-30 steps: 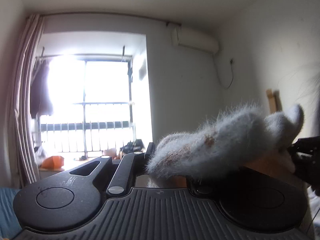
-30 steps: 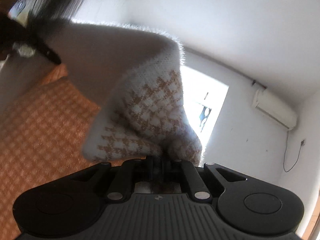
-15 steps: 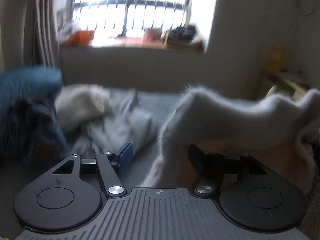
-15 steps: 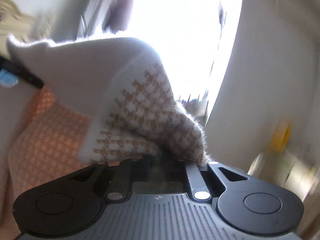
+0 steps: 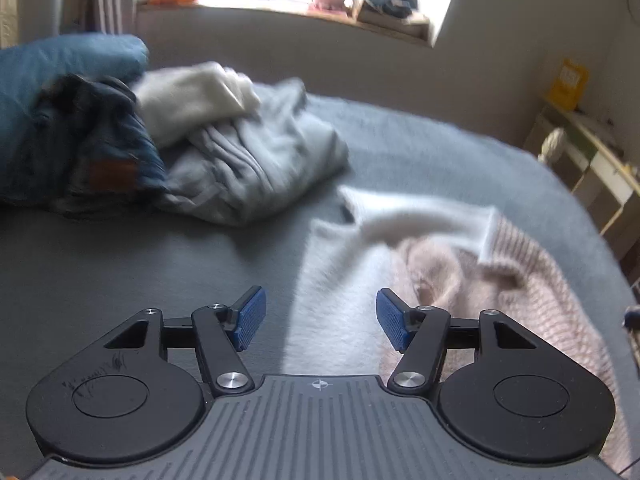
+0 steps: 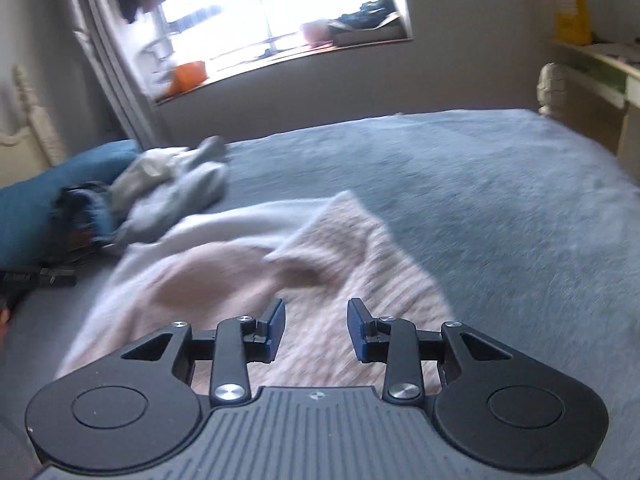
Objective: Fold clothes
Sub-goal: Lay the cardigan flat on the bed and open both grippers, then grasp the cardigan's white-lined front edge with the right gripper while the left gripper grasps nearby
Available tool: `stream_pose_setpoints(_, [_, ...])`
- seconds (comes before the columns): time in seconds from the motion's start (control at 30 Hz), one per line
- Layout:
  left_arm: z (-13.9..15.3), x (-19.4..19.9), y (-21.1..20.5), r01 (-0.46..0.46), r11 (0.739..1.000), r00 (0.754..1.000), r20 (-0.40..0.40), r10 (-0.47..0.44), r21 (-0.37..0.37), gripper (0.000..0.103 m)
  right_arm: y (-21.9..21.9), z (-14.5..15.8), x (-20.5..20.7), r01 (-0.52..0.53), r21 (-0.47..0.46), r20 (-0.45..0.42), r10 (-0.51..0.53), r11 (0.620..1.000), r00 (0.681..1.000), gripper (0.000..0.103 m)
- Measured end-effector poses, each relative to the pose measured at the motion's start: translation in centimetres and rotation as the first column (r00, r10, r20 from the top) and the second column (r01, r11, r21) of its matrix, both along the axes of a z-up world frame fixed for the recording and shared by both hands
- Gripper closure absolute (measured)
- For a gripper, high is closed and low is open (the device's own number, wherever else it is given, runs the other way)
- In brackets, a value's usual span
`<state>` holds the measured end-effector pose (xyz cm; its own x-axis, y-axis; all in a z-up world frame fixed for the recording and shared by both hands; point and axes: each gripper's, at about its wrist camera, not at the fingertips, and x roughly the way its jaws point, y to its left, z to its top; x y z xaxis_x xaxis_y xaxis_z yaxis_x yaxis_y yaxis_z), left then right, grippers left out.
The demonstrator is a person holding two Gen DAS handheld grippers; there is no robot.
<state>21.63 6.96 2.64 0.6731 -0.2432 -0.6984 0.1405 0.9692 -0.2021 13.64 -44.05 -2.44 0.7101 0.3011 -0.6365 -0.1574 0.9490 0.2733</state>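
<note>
A fuzzy white and pale orange-pink sweater [image 5: 432,248] lies rumpled on the grey bed [image 5: 160,264]. My left gripper [image 5: 318,320] hovers open over its white part, nothing between the blue pads [image 5: 250,318]. In the right wrist view the same sweater [image 6: 248,272] spreads below my right gripper [image 6: 316,330], whose jaws are opening and stand apart with no cloth pinched between them. Both grippers point down at the sweater from its near edge.
A heap of grey and cream clothes [image 5: 240,152] and folded jeans [image 5: 96,148] sits at the back left against a blue pillow [image 5: 60,64]. A window sill [image 6: 280,56] runs behind the bed; a desk [image 6: 592,68] stands at the right.
Both grippers held the sweater up in the air, then swung down toward the bed and let it go. The sweater now lies on the bed and both jaws stand apart.
</note>
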Motion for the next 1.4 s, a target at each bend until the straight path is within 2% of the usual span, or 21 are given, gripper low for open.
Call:
stream_pose_setpoints(0.03, [1.9, -0.7, 1.6, -0.017, 1.000, 1.000, 0.019, 0.018, -0.010, 0.042, 0.1, 2.1, -1.7, -0.029, 0.022, 0.011, 0.029, 0.999, 1.000, 0.065])
stream_pose_setpoints(0.2, [11.1, -5.2, 8.9, -0.119, 0.993, 0.985, 0.128, 0.115, 0.022, 0.038, 2.5, 4.8, -5.4, -0.143, 0.136, 0.042, 0.138, 0.980, 0.989, 0.062])
stream_pose_setpoints(0.3, [13.1, -8.6, 11.1, -0.149, 0.985, 0.983, 0.126, 0.137, 0.090, 0.036, 4.7, 4.9, -6.1, -0.195, 0.211, 0.025, 0.194, 0.958, 0.981, 0.061])
stream_pose_setpoints(0.4, [10.7, -12.0, 11.2, -0.106, 0.988, 0.992, 0.079, 0.097, 0.114, 0.034, 9.1, 2.6, -5.7, -0.227, 0.281, -0.051, 0.250, 0.932, 0.967, 0.061])
stream_pose_setpoints(0.53, [3.1, -15.8, 9.8, -0.017, 1.000, 0.998, -0.056, 0.017, 0.001, 0.034, 15.0, -0.3, -6.0, -0.252, 0.353, -0.153, 0.322, 0.901, 0.934, 0.061])
stream_pose_setpoints(0.63, [-3.0, -18.0, 8.0, 0.040, 0.993, 0.987, -0.153, -0.057, -0.114, 0.034, 17.9, -1.2, -7.9, -0.279, 0.359, -0.204, 0.366, 0.891, 0.908, 0.061])
stream_pose_setpoints(0.73, [-8.3, -19.7, 6.1, 0.074, 0.976, 0.959, -0.253, -0.125, -0.203, 0.034, 20.1, -1.2, -9.9, -0.289, 0.364, -0.228, 0.385, 0.886, 0.894, 0.061])
stream_pose_setpoints(0.8, [-10.8, -20.7, 5.0, 0.086, 0.973, 0.947, -0.285, -0.146, -0.213, 0.034, 20.7, -1.0, -11.0, -0.278, 0.373, -0.239, 0.381, 0.885, 0.893, 0.061])
stream_pose_setpoints(0.93, [-13.2, -22.5, 4.0, 0.059, 0.980, 0.966, -0.237, -0.104, -0.189, 0.034, 21.7, -1.1, -12.4, -0.258, 0.384, -0.287, 0.380, 0.886, 0.879, 0.061])
stream_pose_setpoints(1.07, [-14.4, -23.3, 4.3, -0.024, 0.988, 0.981, -0.193, -0.006, -0.152, 0.034, 22.8, -1.4, -12.9, -0.280, 0.368, -0.312, 0.402, 0.886, 0.861, 0.061])
stream_pose_setpoints(1.17, [-14.7, -23.8, 5.1, -0.071, 0.976, 0.982, -0.187, 0.032, -0.206, 0.033, 24.1, -1.5, -13.1, -0.300, 0.357, -0.324, 0.419, 0.885, 0.848, 0.061])
stream_pose_setpoints(1.3, [-15.3, -24.0, 5.2, -0.080, 0.973, 0.984, -0.175, 0.041, -0.218, 0.033, 24.4, -1.7, -12.9, -0.297, 0.360, -0.334, 0.420, 0.884, 0.844, 0.061])
stream_pose_setpoints(1.37, [-15.1, -24.0, 5.1, -0.078, 0.974, 0.986, -0.158, 0.044, -0.215, 0.047, 24.3, -2.0, -12.8, -0.280, 0.363, -0.345, 0.408, 0.889, 0.845, 0.061])
stream_pose_setpoints(1.4, [-15.0, -24.1, 5.0, -0.077, 0.974, 0.988, -0.149, 0.045, -0.213, 0.064, 24.2, -2.2, -12.7, -0.270, 0.365, -0.352, 0.401, 0.891, 0.846, 0.061])
